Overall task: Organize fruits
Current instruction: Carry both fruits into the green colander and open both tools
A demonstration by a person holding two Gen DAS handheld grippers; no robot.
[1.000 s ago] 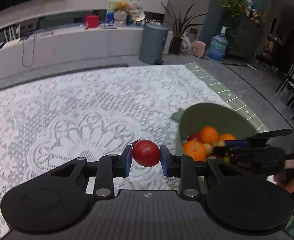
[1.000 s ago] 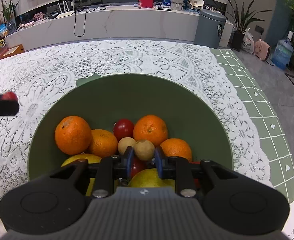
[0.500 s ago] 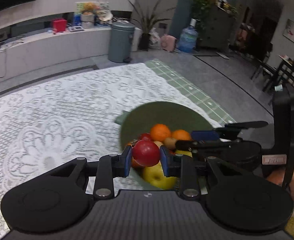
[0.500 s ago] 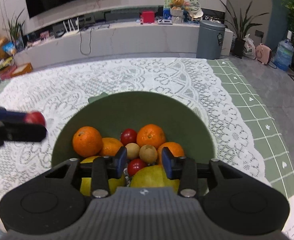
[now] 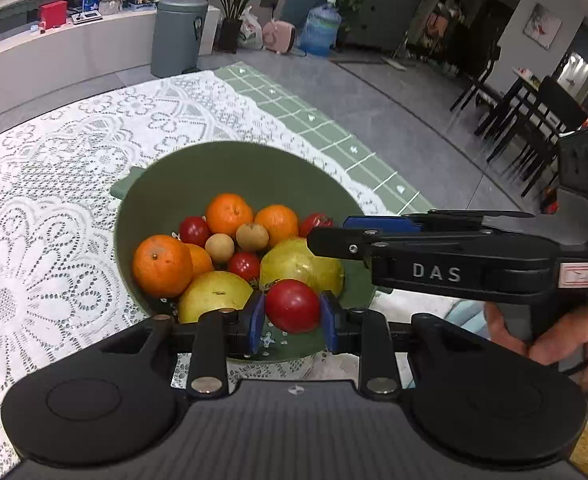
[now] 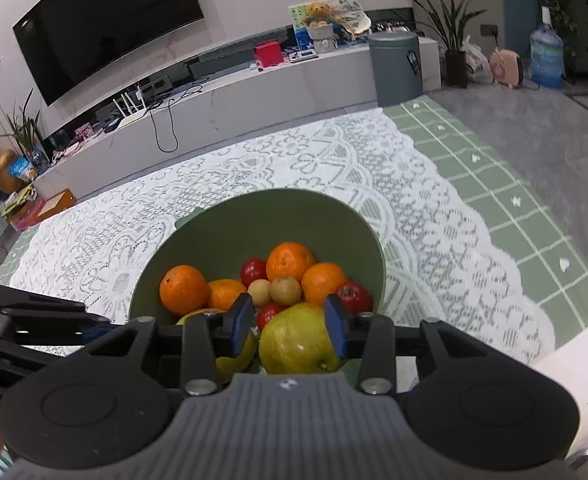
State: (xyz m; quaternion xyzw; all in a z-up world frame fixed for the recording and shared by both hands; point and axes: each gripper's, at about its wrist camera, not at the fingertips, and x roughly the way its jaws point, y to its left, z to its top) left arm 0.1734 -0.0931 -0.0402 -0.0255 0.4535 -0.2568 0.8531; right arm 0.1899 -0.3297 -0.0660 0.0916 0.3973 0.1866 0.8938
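A: Left wrist view is showing the left gripper [image 5: 292, 315] clenching a red tomato [image 5: 292, 305] between its blue pads [image 5: 256, 317], and it is hanging over the near rim of the green bowl [image 5: 230, 164], at about six o'clock of the pile.

B: And the right gripper [image 6: 289, 321]?

A: Its jaws are standing apart with nothing pressed between them; it is hovering above the big yellow-green pear [image 6: 298, 345], clear of it as far as I can judge. In the left view it is reaching in from three o'clock.

B: So where should the tomato be going?

A: I'd be aiming for the low gap at six o'clock, just in front of the two pears [image 5: 215, 295], rather than on top of the oranges [image 5: 162, 265], where it would likely be rolling off.

B: Any advice on the release?

A: Lowering until the tomato is nearly resting, then opening slowly. The skin is soft, so no extra squeezing. The right gripper should be keeping out of the way at three o'clock.
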